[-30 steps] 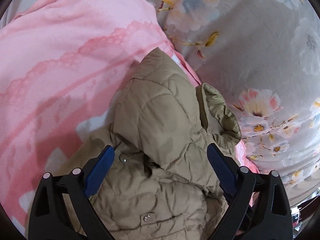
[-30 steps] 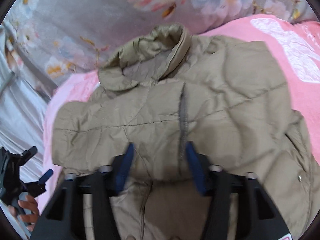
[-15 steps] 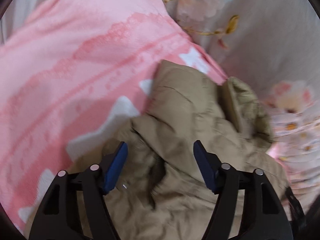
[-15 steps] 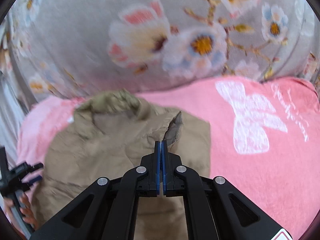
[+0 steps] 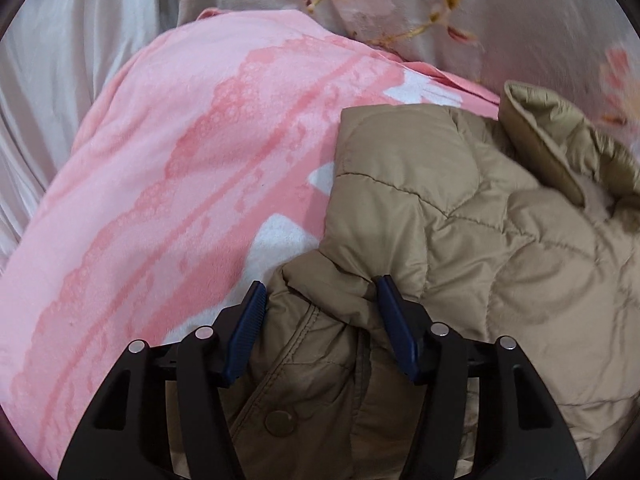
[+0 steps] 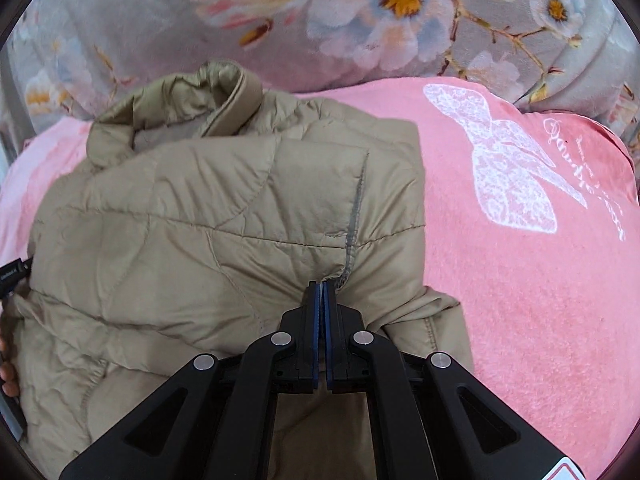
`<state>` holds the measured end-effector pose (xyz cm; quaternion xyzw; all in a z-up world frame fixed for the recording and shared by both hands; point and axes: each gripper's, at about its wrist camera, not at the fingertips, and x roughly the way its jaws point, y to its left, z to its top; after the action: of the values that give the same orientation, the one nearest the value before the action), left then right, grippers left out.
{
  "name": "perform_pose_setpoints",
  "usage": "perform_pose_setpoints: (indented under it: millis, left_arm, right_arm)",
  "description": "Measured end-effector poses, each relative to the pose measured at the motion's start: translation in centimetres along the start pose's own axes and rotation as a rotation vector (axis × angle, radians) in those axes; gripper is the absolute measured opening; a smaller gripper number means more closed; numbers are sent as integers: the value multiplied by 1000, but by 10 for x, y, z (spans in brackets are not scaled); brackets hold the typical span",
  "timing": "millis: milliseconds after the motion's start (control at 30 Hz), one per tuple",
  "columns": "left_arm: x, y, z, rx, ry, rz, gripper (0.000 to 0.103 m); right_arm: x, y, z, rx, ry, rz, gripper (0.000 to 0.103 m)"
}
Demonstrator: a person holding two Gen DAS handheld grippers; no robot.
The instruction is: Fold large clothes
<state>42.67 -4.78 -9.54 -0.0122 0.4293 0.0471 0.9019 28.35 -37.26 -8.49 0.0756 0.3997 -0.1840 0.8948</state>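
Khaki quilted jacket (image 6: 208,240) lay bunched on the pink blanket (image 6: 540,300), collar (image 6: 224,92) at the far end, next to the grey floral cover (image 6: 360,20) behind the blanket. Landmark = jacket. Right tool (image 6: 321,286) was clenched, blue pads together, pinching a thin fold of jacket fabric at the near end of the grey seam strip (image 6: 354,216); seam ran from the tip away toward the collar. White lace bow print (image 6: 504,160) on the blanket sat right of the jacket, clear of it. In the right wrist view a dark bit of the other tool and fingertips showed at the jacket's left edge, mostly cut off. Left tool (image 5: 320,292) sat over the jacket's (image 5: 460,220) near-left edge, jaws partway apart and just been closing, a puffy ridge of jacket between the blue pads (image 5: 246,328); both pads seemed to touch fabric, but a firm grasp couldn't be confirmed. Snap button (image 5: 279,423) was visible on the jacket below the left tool's tips. Blanket (image 5: 180,180) was exposed left of the jacket; pale sheet (image 5: 60,60) beyond that.
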Motion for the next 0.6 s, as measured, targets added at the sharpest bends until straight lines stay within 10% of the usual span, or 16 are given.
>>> perform_pose_setpoints:
  millis: [367, 600]
  left_arm:
    - [-5, -6, -6, 49, -20, 25, 56]
    - [-104, 13, 20, 62, -161, -110, 53]
  right_arm:
    - [-4, 1, -5, -46, 34, -3, 3]
    - [-67, -7, 16, -59, -28, -104, 15]
